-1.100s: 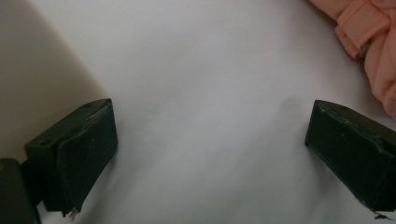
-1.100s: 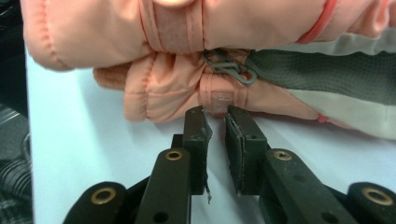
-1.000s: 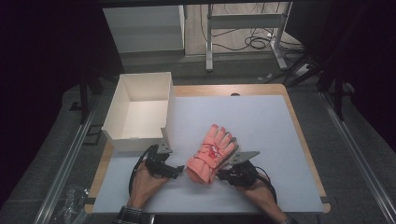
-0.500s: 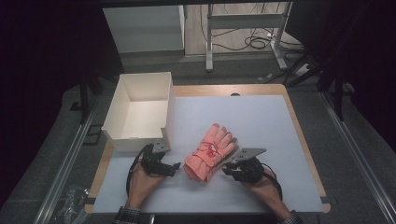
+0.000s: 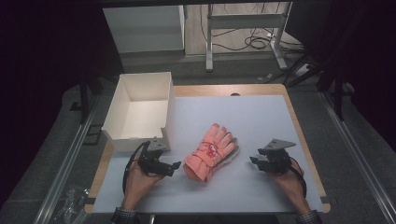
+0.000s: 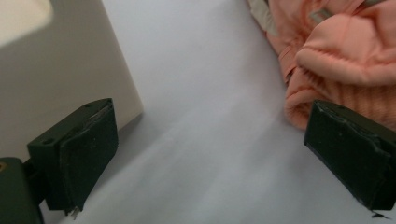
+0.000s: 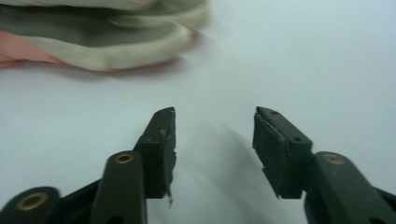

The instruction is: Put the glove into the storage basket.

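A pair of pink knitted gloves lies stacked near the front middle of the white table mat; its pink cuff fills the upper right of the left gripper view and its grey-white fingers the top of the right gripper view. My left gripper sits just left of the cuff, open, with bare mat between its jaws. My right gripper stands apart to the right of the gloves, open and holding nothing; its jaws have just been opening.
An open white box stands at the mat's left side, its wall close beside my left gripper. The wooden table edge borders the mat. Table legs and cables are on the floor beyond.
My right gripper has let go of the gloves and pulled away to the right, jaws opening. The gloves stayed on the mat. My left gripper has lifted slightly beside the cuff.
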Demonstrator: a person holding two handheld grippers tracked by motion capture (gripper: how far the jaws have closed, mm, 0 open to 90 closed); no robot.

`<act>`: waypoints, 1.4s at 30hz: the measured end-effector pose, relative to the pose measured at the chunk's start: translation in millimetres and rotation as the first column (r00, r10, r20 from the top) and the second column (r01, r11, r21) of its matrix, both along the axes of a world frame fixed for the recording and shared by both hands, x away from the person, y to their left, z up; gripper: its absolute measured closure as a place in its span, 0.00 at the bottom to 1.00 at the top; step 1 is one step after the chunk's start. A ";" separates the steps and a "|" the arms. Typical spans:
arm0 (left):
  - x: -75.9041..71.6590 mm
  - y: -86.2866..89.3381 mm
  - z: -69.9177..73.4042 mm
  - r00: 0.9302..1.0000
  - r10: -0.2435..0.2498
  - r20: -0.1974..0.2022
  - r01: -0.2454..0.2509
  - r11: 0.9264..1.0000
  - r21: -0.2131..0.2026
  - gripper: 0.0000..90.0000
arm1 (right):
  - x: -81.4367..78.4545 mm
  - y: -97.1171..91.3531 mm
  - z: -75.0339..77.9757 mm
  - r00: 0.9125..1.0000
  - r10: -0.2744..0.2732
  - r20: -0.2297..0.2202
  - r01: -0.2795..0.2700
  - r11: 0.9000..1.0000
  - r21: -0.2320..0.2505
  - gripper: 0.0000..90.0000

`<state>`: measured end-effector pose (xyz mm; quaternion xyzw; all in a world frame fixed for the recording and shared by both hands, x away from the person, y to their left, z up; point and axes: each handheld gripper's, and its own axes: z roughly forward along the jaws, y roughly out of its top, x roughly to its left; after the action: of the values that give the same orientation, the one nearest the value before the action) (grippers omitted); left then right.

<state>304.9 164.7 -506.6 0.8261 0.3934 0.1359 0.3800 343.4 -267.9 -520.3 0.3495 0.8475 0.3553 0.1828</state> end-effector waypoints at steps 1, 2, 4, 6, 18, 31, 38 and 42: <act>0.2 -0.8 1.6 1.000 -0.003 -0.004 0.003 1.000 -0.002 0.04 | 1.1 -2.8 -1.1 1.000 -0.013 0.002 0.013 1.000 -0.008 0.50; 0.5 -1.7 3.2 1.000 -0.007 -0.006 0.006 1.000 -0.002 0.04 | 2.0 -4.9 -2.4 1.000 -0.023 0.005 0.023 1.000 -0.017 0.48; 2.0 -3.8 6.8 1.000 -0.014 -0.012 0.013 1.000 -0.007 0.04 | 4.0 -8.4 -5.0 0.999 -0.035 0.013 0.035 0.999 -0.026 0.42; 3.2 -7.3 11.6 1.000 -0.022 -0.021 0.022 1.000 -0.013 0.03 | 6.7 -10.9 -5.9 0.999 -0.049 0.001 0.049 0.999 -0.011 0.36; 10.1 -45.2 47.5 0.993 -0.107 -0.044 0.106 0.994 -0.028 0.00 | 10.6 -13.3 -9.3 0.998 -0.068 -0.017 0.068 0.998 0.006 0.25; 17.3 -104.8 37.7 0.987 -0.143 -0.069 0.148 0.987 0.059 0.00 | 10.2 -13.3 -9.5 0.998 -0.068 -0.016 0.069 0.998 0.005 0.25; 18.2 -120.7 23.3 0.987 -0.128 -0.094 0.138 0.984 0.112 0.00 | 10.2 -13.3 -9.6 0.998 -0.069 -0.015 0.069 0.998 0.004 0.25; 19.3 -130.7 8.8 0.983 -0.130 -0.130 0.148 0.980 0.134 0.00 | 10.2 -13.3 -9.6 0.998 -0.069 -0.015 0.069 0.998 0.004 0.25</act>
<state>324.2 34.0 -497.8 0.8834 0.3460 0.0866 0.3038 353.6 -281.1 -529.9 0.3813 0.8354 0.3483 0.1878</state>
